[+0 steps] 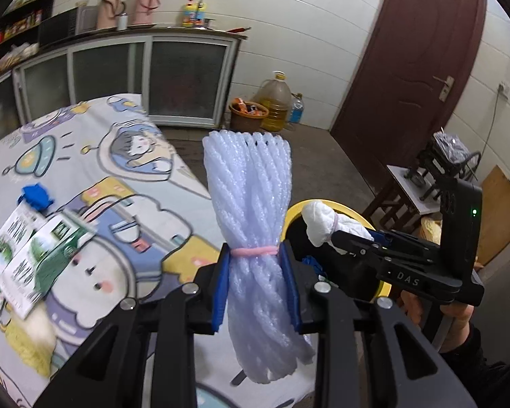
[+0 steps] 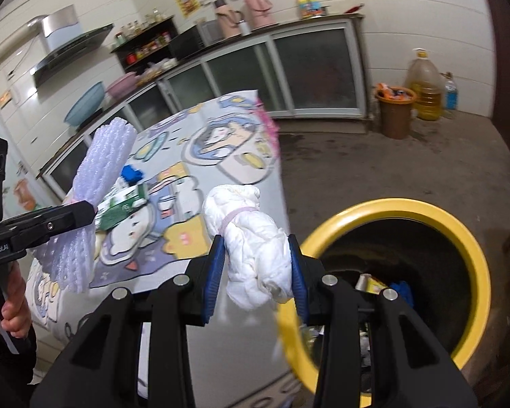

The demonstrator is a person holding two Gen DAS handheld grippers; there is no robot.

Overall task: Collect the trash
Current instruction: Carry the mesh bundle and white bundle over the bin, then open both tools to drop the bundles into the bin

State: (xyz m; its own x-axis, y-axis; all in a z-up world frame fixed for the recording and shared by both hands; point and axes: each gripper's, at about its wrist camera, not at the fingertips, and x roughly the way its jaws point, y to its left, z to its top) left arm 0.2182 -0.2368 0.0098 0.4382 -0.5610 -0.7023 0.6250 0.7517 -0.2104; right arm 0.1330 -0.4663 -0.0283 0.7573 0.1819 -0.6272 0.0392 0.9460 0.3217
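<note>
Two pieces of trash are in transit at once: a banded bundle of white foam netting [image 1: 255, 238] is pinched at its waist by the left tongs [image 1: 257, 285], and a knotted white wad of tissue or cloth [image 2: 255, 248] is gripped by the right tongs [image 2: 256, 278], both tongs closed narrow on their loads. Neither has been dropped; the wad hangs just beside the rim of the yellow-rimmed bin [image 2: 459, 224], the foam bundle above the edge of the cartoon-print surface [image 1: 95, 176], near the bin. Judging by what remains, the job looks partly done: green-and-white cartons [image 1: 34, 248] and a crumpled blue scrap [image 1: 35, 197] lie on the surface, uncollected. Only the right wrist view looks down into the bin, where a yellow-and-silver wrapper [image 2: 369, 284] and something blue [image 2: 403, 290] already sit among other litter. Only the left wrist view shows the brown door [image 1: 414, 57] and the wooden stool [image 1: 411, 187] beyond the right tongs. Both views take in a second, brown bin [image 2: 396, 112] against the far cabinets, with oil and water bottles beside it.
</note>
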